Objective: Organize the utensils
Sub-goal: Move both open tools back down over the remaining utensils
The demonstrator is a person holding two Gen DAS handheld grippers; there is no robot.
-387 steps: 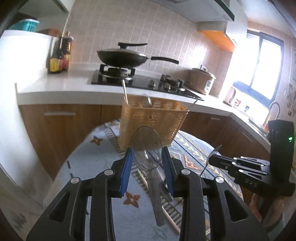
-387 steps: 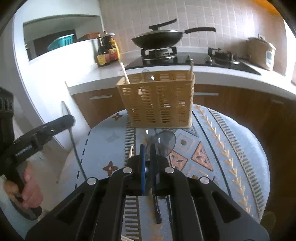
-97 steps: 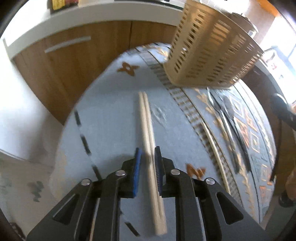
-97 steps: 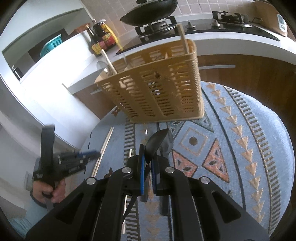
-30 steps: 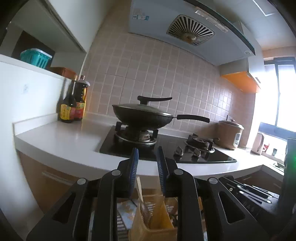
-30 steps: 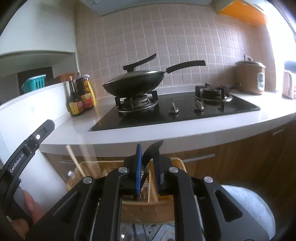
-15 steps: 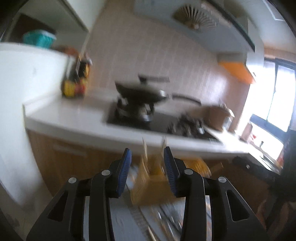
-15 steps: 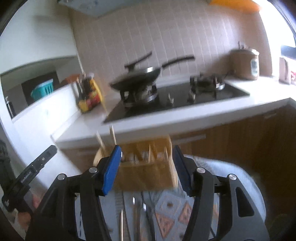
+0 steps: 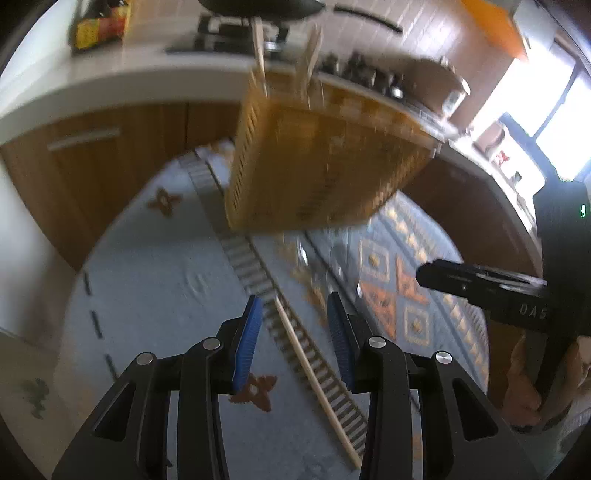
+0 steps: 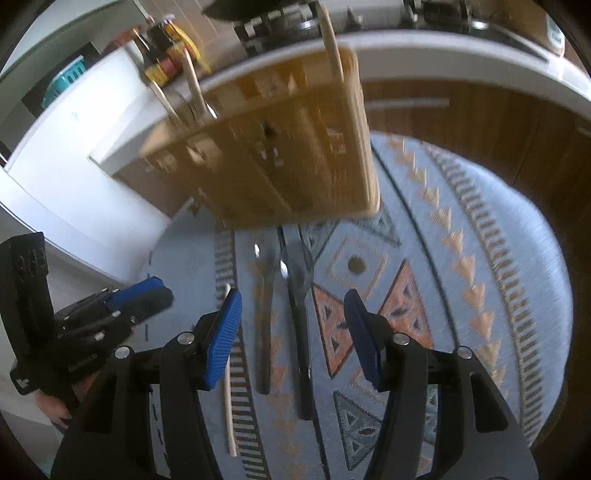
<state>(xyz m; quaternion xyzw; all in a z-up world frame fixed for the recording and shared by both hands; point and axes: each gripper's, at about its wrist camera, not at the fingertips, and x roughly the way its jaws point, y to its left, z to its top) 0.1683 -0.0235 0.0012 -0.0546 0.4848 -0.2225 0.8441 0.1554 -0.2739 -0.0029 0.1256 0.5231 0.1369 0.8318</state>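
Utensils (image 10: 297, 325) on patterned cloth (image 10: 480, 258), both grippers empty, basket (image 10: 280, 147) behind

- Round table, blue patterned cloth (image 10: 480, 229).
- Slatted tan utensil basket (image 10: 280, 155) stands at far side.
- Single wooden chopstick (image 9: 314, 373) flat on cloth.
- Two dark-handled utensils (image 10: 299, 332) side by side, just beside basket.

Home kitchen: gas hob (image 10: 461, 18) (tiled wall), wooden cabinets (image 9: 92, 147).
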